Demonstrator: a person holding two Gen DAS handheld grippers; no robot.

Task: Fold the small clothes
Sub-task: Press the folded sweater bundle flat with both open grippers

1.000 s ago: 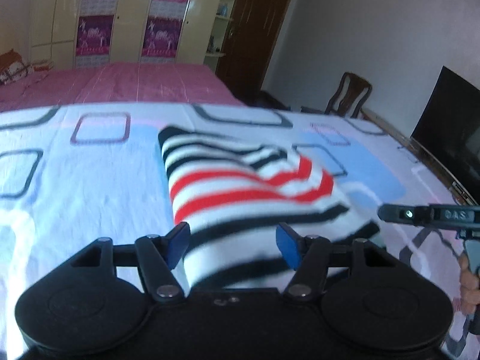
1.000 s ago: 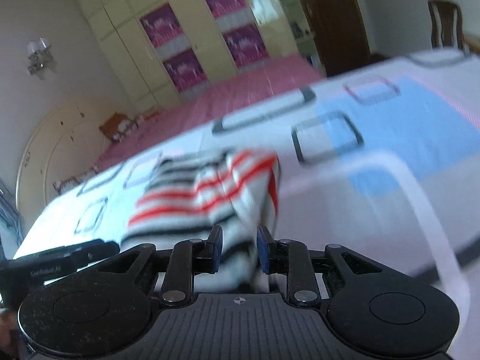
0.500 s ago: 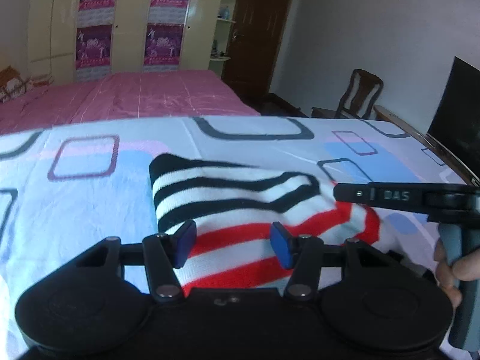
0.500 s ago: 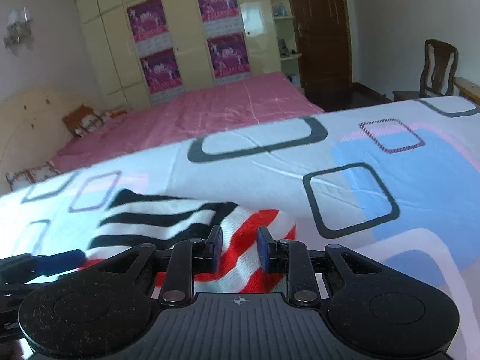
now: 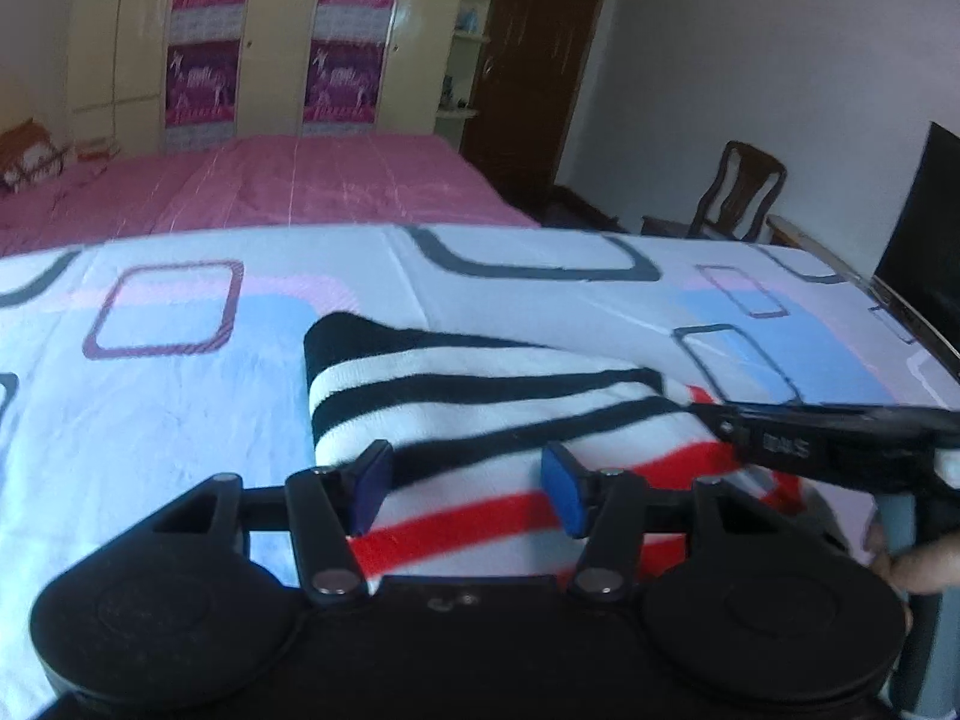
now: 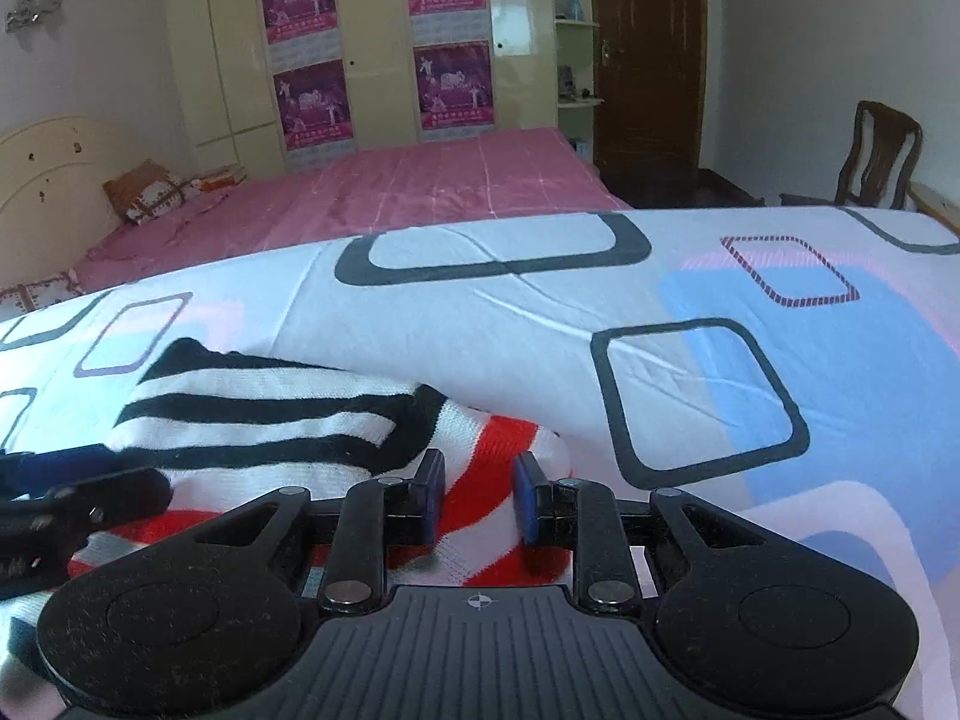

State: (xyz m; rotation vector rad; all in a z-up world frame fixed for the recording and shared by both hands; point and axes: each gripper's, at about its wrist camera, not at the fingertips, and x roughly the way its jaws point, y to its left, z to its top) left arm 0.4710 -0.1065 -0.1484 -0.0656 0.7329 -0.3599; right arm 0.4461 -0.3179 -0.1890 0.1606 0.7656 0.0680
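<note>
The work area was a bed covered by a white sheet (image 5: 180,420) printed with rounded squares in blue, pink and black. A second bed with a pink cover (image 6: 432,192) stood behind it, with cream wardrobe doors (image 6: 372,48) and a wooden chair (image 5: 741,192) further back.

The striped garment (image 5: 480,402), knitted in white with black and red bands, lay on the sheet near its middle. It appeared already doubled over: a black-striped layer rested on top of a red-striped layer, and the near edge ran beneath both tools.

The left gripper (image 5: 467,489) was positioned over the near edge of the garment. Its fingers (image 5: 372,480) stood well apart, with cloth visible between them but not clamped. The right gripper (image 6: 477,498) was positioned over the red-striped right end. Its fingers (image 6: 432,498) stood apart by a narrower gap; the cloth lay in this gap and did not appear pinched.

Judged from this layout, a fold had been laid down and both tools had let go of the cloth; the step in hand was release and re-positioning. The next move would call for both pairs of fingers to close on one free edge, probably the right end. The edge would then be lifted and carried across so that the layers aligned. Each grip should take all layers together, otherwise the lower layer could drag and bunch.
</note>
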